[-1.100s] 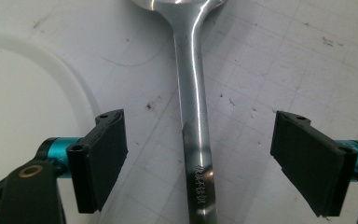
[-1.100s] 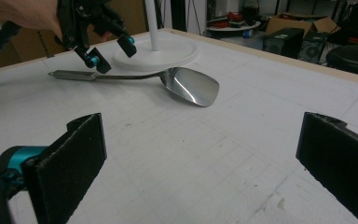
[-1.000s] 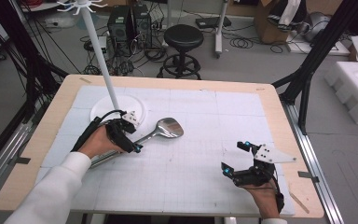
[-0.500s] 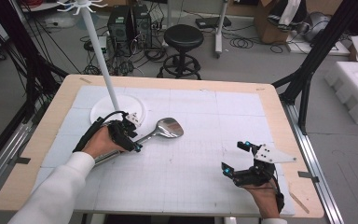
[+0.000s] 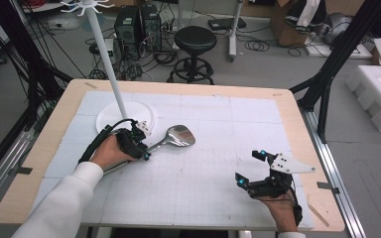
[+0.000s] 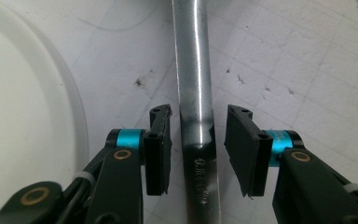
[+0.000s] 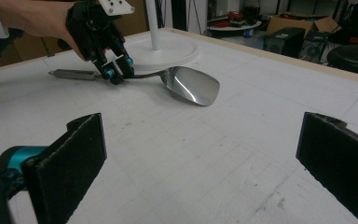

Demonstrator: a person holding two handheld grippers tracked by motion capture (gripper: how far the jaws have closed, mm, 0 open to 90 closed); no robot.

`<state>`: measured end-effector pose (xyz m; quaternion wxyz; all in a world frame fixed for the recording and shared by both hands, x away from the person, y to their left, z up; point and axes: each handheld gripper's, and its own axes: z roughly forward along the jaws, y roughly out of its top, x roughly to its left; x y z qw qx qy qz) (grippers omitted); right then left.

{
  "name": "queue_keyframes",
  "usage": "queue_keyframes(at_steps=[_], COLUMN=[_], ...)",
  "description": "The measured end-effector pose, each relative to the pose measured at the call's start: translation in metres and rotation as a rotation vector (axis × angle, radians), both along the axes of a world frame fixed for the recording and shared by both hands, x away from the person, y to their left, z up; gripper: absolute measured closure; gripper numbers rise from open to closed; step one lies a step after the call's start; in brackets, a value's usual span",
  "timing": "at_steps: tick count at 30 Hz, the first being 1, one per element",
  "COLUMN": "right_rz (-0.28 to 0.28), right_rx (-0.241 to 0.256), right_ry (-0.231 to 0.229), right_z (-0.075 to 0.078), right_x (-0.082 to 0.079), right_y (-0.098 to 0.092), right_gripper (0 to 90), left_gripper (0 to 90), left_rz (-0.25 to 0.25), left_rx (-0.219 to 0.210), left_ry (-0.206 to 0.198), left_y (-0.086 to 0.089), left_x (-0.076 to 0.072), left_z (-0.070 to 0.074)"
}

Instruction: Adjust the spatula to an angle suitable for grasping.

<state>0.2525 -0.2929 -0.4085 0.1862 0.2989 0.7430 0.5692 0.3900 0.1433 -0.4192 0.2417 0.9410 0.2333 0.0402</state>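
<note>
A shiny metal serving spoon lies on the white gridded mat, bowl toward the table's middle and handle running toward the person's left hand. My left gripper points down over the handle. Its jaws stand open on either side of it, with a narrow gap at each pad. From the right gripper view the left gripper is seen astride the spoon. My right gripper rests near the front right of the table, wide open with nothing between its pads.
A white stand with a round base and a tall pole rises just behind the left gripper; its base edge lies beside the handle. The wooden table border frames the mat. A black stool stands beyond the table.
</note>
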Motion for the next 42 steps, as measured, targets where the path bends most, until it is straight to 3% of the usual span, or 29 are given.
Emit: queue_keyframes(at_steps=[12, 15, 21, 35, 42], right_rz=[0.001, 0.002, 0.002, 0.002, 0.002], right_rx=[0.001, 0.003, 0.006, 0.005, 0.004], right_ry=[0.000, 0.000, 0.003, 0.002, -0.002], right_z=[0.000, 0.000, 0.000, 0.000, 0.000], right_x=[0.000, 0.000, 0.000, 0.000, 0.000], right_y=[0.000, 0.000, 0.000, -0.001, -0.001], right_gripper=[0.4, 0.4, 0.4, 0.4, 0.4], left_gripper=[71.4, 74.2, 74.7, 75.0, 75.1], left_rz=[-0.001, 0.043, 0.056, 0.001, -0.036], left_rx=[0.002, 0.008, 0.003, -0.014, -0.082], left_ry=[0.029, 0.048, 0.045, 0.023, -0.005], left_y=[0.002, 0.001, 0.000, 0.006, 0.009], left_x=[0.002, 0.002, 0.001, -0.005, -0.015], left_z=[-0.002, -0.001, -0.001, 0.011, 0.026])
